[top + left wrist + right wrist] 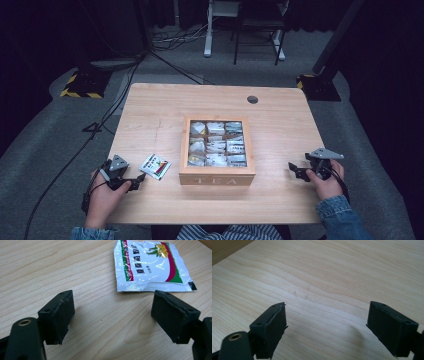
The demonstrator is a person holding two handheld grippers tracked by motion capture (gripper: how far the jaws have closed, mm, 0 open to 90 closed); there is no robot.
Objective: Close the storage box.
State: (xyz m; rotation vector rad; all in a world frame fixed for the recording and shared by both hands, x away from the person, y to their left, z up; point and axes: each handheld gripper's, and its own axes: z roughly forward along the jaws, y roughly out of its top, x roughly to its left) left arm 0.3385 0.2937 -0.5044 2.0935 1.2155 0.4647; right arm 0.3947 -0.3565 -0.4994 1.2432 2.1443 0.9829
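Note:
A white tea sachet (155, 166) with green and red print lies flat on the wooden table, just left of a wooden box (217, 177) marked TEA. In the left gripper view the sachet (150, 265) lies just beyond my jaw tips, nearer the right-hand jaw. My left gripper (139, 181) (112, 312) rests low over the table, open, with nothing between its jaws. Right of the box, my right gripper (295, 170) (327, 325) is open over bare wood, holding nothing.
The box's square compartments hold several tea sachets. A round cable hole (252, 99) sits near the table's far edge (210, 86). Cables and stand feet lie on the grey floor beyond. A corner of the box's wood (227, 250) shows in the right gripper view.

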